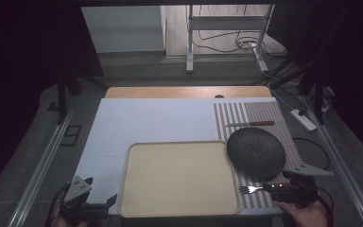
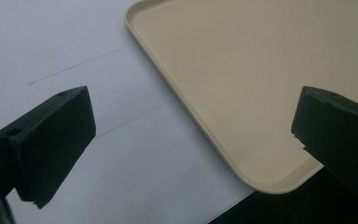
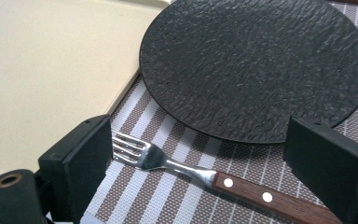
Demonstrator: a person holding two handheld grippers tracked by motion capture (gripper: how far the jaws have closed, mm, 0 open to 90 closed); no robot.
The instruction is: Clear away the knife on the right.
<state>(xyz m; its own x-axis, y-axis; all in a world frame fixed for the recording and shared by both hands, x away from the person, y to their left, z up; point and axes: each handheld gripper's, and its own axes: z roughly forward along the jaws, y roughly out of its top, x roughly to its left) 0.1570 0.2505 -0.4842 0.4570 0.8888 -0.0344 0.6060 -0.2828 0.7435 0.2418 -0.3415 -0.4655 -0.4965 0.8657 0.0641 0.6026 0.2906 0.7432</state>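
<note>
Two hand-held grippers sit at the near edge of the worktop [image 1: 123, 118], one at each bottom corner of the high view. At the right, a hand [image 1: 305, 215] holds the right gripper [image 1: 283, 187] low over a fork [image 1: 264, 188] with a wooden handle; the fork lies flat on a brown-and-white striped placemat [image 1: 253, 113], tines pointing left toward a beige tray [image 1: 178, 178]. Seen from the right gripper view, its fingers [image 3: 81, 163] stand wide open on either side of the fork [image 3: 205, 175], gripping nothing, with clear mat showing between each pad and the fork. Just beyond the fork rests a round, rough-textured black plate [image 3: 256, 65], its left edge overlapping the tray's rim. Farther back on the mat lies a knife [image 1: 250, 124] with a wooden handle. At the left, the left gripper [image 1: 99, 191] hovers beside the tray's near left corner [image 2: 270, 186], its fingers [image 2: 51, 140] wide apart and empty, over the white sheet [image 2: 74, 46] covering the worktop.
</note>
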